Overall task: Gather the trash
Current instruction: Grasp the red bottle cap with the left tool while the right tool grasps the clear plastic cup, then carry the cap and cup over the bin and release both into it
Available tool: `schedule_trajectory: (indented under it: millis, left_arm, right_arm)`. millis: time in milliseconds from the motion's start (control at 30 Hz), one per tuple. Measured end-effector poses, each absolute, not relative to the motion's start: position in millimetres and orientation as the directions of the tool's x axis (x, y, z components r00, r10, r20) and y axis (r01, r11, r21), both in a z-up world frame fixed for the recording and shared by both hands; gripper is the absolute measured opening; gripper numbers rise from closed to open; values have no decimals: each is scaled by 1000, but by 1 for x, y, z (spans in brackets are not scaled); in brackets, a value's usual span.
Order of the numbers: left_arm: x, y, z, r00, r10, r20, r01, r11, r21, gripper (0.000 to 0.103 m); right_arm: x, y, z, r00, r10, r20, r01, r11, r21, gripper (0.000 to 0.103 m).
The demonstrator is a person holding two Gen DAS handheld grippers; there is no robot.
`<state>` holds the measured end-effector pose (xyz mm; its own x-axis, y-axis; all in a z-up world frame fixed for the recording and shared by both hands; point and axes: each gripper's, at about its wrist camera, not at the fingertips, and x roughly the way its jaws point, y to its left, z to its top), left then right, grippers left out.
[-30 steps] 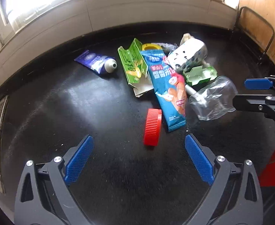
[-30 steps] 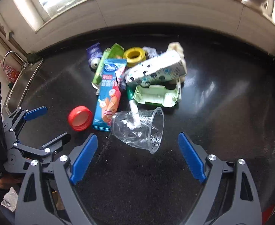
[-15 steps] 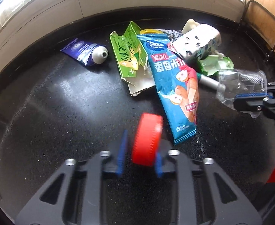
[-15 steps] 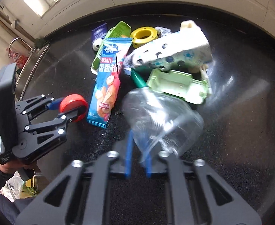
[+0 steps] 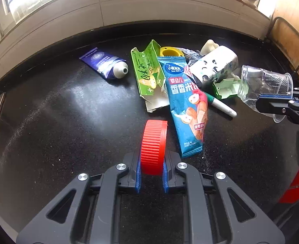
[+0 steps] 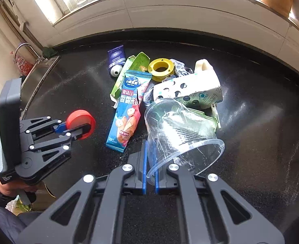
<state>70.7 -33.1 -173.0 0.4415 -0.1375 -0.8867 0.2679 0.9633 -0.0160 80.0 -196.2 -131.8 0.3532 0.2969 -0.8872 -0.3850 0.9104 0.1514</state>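
Observation:
My left gripper [image 5: 151,162] is shut on a ribbed red cap [image 5: 153,142], held on edge just above the black counter [image 5: 68,132]; the right wrist view shows the same grip [image 6: 74,127]. My right gripper [image 6: 150,162] is shut on the rim of a crumpled clear plastic cup [image 6: 180,130], which hangs tilted at the right in the left wrist view [image 5: 265,81]. Beyond both lies a pile: a blue snack wrapper [image 5: 187,101], a green carton [image 5: 147,71], a blue tube [image 5: 104,63], a yellow tape roll [image 6: 160,69], a spotted white carton [image 6: 190,93], a green tray [image 5: 226,87] and a marker [image 5: 222,107].
A steel sink [image 6: 39,77] with a tap [image 6: 23,46] sits at the counter's left end. A white tiled wall [image 5: 149,6] under a window runs along the back. A person's hand [image 6: 4,189] holds the left gripper at the lower left.
Both grippers were open above the counter; each has shut, the left on the red cap, the right on the cup. Both items have since risen slightly off the counter.

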Motion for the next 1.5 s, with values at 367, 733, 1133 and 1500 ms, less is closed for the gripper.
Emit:
schedule_trajectory:
  millis: [367,733,1133,1500]
  left_arm:
    - [37,30,-119,539,-51,-841,59,998,-23,15]
    - [-127,210,-87,483,258,-837,-475,880,-4,15]
    - [-301,330,-228,262,294,-919,-786,617,-27,15]
    - [-322,384,-378,279,214,-936,-846,516,-134,15]
  right_arm:
    - [67,-124,-89,379,372,-847,-557,823,113,7]
    - [-43,102,-73,69,572,-817,-909,373,184,7]
    - [-208,286,-212,-252,364,-897,-957,46,287,7]
    - [-237,353,-382,-230,179,-957,-970,41,240,7]
